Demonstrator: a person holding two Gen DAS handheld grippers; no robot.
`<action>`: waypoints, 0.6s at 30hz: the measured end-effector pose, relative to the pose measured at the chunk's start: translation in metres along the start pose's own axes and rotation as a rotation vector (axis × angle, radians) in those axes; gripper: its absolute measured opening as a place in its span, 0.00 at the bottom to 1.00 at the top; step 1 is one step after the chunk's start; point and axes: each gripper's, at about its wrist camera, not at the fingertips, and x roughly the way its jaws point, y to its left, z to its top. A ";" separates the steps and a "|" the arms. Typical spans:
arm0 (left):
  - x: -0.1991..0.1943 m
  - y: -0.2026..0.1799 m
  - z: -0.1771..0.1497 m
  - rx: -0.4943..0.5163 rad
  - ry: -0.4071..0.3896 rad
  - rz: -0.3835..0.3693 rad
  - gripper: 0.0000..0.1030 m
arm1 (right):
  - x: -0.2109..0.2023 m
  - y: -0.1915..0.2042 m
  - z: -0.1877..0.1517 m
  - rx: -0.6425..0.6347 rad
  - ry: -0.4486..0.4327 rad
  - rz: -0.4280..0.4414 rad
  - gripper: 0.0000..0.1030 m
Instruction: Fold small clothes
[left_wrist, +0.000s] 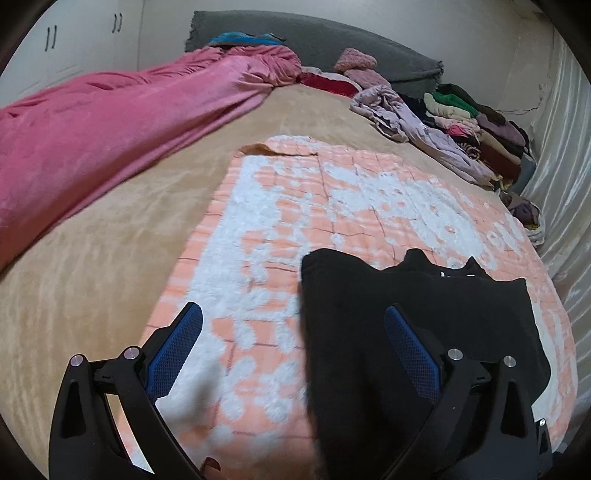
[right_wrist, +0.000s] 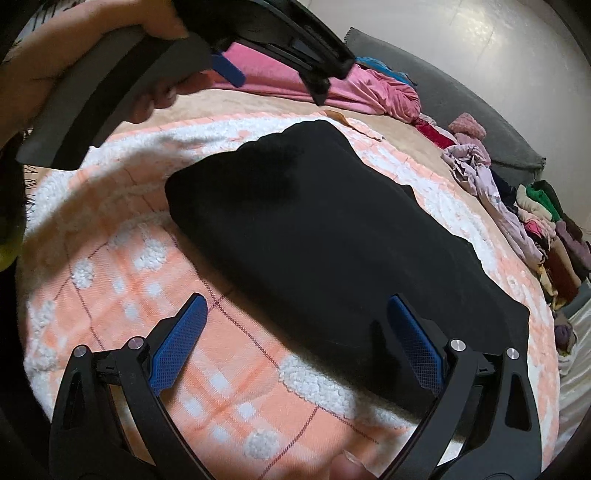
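Both tongs, left (left_wrist: 293, 354) and right (right_wrist: 295, 343), gape empty over the part-folded black garment (right_wrist: 314, 236) on the blanket (right_wrist: 110, 295); piles (left_wrist: 476, 140) beyond wait.

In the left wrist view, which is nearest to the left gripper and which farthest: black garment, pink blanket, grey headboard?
From the left gripper:
1. Black garment, directly ahead, on the right side.
2. Pink blanket, farther, on the left.
3. Grey headboard, farthest, at the back.

A home bedroom: a wide bed under a tan plush blanket (left_wrist: 110, 266), a grey padded headboard (left_wrist: 332, 40) far, white wardrobe doors (left_wrist: 81, 37) far left.
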 end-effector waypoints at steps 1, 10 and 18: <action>0.004 -0.001 -0.001 0.002 0.010 -0.007 0.95 | 0.001 0.000 0.001 -0.003 -0.002 -0.008 0.89; 0.039 -0.006 -0.003 0.023 0.120 -0.009 0.95 | 0.018 0.004 0.012 -0.059 -0.023 -0.052 0.89; 0.051 -0.018 0.008 0.045 0.127 -0.030 0.95 | 0.023 0.021 0.018 -0.181 -0.085 -0.142 0.89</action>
